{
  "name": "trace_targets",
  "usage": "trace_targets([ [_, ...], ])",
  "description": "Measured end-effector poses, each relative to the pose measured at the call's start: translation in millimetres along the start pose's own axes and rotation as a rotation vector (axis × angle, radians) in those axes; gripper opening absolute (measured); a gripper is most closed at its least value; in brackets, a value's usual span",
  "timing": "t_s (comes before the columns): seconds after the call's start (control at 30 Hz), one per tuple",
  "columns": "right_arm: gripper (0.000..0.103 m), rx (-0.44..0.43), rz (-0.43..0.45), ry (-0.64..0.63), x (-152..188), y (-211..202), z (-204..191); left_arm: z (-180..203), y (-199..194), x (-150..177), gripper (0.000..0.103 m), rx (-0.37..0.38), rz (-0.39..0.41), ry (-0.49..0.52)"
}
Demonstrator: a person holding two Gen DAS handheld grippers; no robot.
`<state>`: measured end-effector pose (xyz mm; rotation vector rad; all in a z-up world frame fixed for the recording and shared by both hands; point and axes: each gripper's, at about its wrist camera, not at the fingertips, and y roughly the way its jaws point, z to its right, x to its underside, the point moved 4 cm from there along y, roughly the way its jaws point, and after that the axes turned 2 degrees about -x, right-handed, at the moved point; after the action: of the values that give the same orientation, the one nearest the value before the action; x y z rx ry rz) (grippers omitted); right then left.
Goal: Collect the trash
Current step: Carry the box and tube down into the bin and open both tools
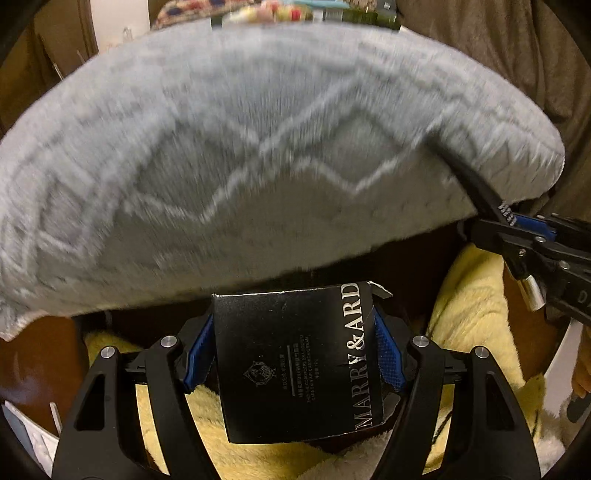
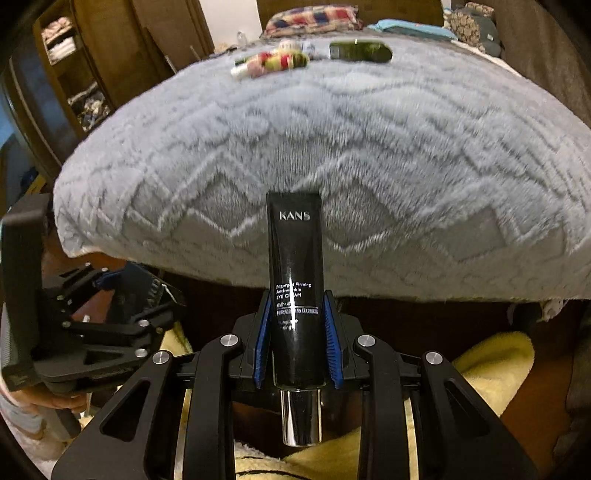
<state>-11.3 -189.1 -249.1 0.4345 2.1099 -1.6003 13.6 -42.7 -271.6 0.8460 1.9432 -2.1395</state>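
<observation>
My left gripper (image 1: 295, 350) is shut on a black cardboard box (image 1: 295, 362) with white lettering, held in front of the bed's edge. My right gripper (image 2: 297, 339) is shut on a black eye cream tube (image 2: 295, 280) with a silver cap, tube end pointing up. The right gripper and tube also show in the left wrist view (image 1: 517, 236) at the right; the left gripper shows in the right wrist view (image 2: 122, 314) at the left. On the far side of the bed lie a colourful wrapper (image 2: 273, 62) and a dark green packet (image 2: 360, 51).
A grey fluffy blanket (image 2: 332, 147) covers the bed ahead. A yellow fleece (image 1: 472, 314) lies below both grippers. A checked cloth (image 2: 314, 18) and teal item (image 2: 410, 29) sit at the bed's far end. Wooden shelves (image 2: 74, 66) stand at left.
</observation>
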Motion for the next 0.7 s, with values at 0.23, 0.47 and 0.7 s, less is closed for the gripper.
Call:
trace_targets([
  [0.23, 0.027, -0.010, -0.065, 0.040, 8.7, 28.2, 9.0, 1.2, 24.8, 10.2, 0.069, 0.007, -0.060, -0.002],
  [0.47, 0.027, 0.002, -0.110, 0.036, 16.6, 47.8, 8.4, 9.7, 46.9, 21.5, 0.069, 0.028, -0.113, 0.010],
  [0.7, 0.027, 0.002, -0.131, 0.039, 16.9, 57.3, 4.3, 12.4, 65.0, 10.3, 0.069, 0.037, -0.138, 0.001],
])
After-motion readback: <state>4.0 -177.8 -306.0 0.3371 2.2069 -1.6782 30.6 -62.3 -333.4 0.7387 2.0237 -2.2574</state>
